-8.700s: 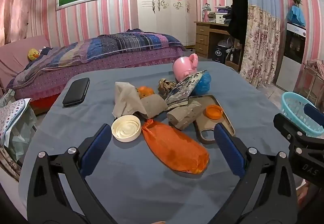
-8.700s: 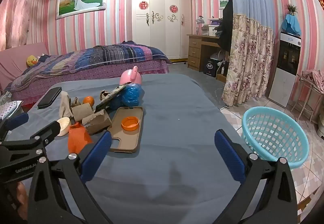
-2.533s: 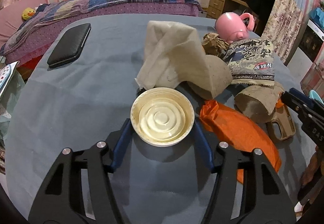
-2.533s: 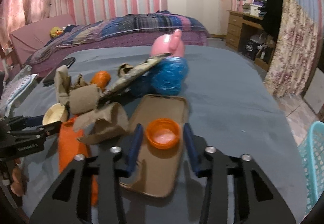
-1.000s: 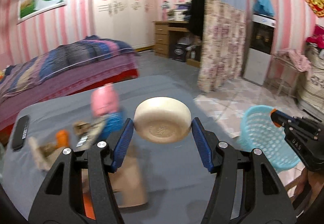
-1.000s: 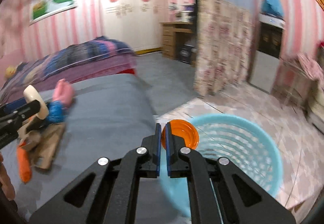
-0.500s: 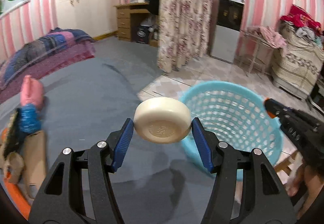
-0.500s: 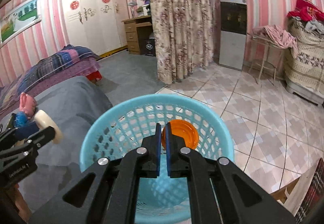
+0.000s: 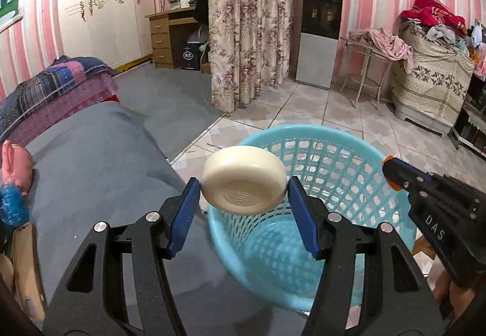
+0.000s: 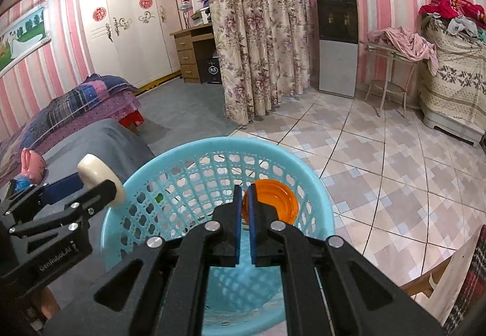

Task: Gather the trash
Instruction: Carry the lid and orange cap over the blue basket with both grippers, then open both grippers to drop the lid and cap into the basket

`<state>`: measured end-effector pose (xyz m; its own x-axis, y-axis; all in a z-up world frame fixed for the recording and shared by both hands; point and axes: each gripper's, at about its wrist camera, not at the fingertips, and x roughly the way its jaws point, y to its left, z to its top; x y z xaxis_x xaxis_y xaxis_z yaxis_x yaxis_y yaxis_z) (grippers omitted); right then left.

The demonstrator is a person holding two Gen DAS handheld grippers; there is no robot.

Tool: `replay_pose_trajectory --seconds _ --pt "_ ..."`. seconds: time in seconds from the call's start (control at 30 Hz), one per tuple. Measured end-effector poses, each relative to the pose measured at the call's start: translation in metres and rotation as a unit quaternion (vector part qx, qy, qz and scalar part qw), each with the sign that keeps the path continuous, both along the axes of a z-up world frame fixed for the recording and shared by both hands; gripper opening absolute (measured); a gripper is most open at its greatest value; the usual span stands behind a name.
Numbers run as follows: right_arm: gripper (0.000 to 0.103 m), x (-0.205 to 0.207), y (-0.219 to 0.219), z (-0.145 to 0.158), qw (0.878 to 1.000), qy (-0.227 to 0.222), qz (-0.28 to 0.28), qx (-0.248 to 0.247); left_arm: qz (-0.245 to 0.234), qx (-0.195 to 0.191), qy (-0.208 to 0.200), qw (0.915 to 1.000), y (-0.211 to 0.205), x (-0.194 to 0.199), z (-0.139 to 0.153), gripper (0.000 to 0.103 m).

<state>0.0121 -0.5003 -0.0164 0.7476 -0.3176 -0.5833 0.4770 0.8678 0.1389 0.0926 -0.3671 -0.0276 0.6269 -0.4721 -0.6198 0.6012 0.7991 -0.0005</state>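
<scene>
Over the basket point(image 10: 306, 184) now, left tool point(image 9: 243, 196) grasping cream lid point(image 9: 244, 184), right tool point(image 10: 245, 202) orange cap point(image 10: 273, 202)

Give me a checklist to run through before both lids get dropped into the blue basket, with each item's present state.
1. Left hand-held gripper grips the cream lid by its sides: ok.
2. Right hand-held gripper is shut on the orange lid's rim: ok.
3. Orange lid is over the blue basket's opening: ok.
4. Cream lid is over the opening: cannot tell; in both views it sits at the rim nearest the grey table.
5. The two grippers are apart from each other: ok.
6. Basket has room inside: ok, its visible inside is nearly bare.
</scene>
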Motion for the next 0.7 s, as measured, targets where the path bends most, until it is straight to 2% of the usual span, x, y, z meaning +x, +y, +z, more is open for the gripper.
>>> replay_pose_trajectory --seconds 0.07,0.13,0.17,0.7 --pt "0.004 0.002 0.002 -0.001 1.0 0.003 0.0 -0.004 -0.009 0.004 0.006 0.9999 -0.001 0.002 -0.003 0.061" --pt "0.004 0.004 0.003 -0.001 1.0 0.004 0.0 -0.005 0.001 0.015 -0.002 0.9999 0.0 0.003 -0.004 0.079" --pt "0.004 0.005 0.004 -0.001 1.0 0.005 0.001 -0.005 0.008 0.017 -0.008 0.9998 0.002 0.005 -0.003 0.08" --pt "0.004 0.029 0.032 -0.003 0.999 0.015 0.03 -0.025 0.102 -0.01 0.02 0.9945 0.093 0.033 0.007 0.089"
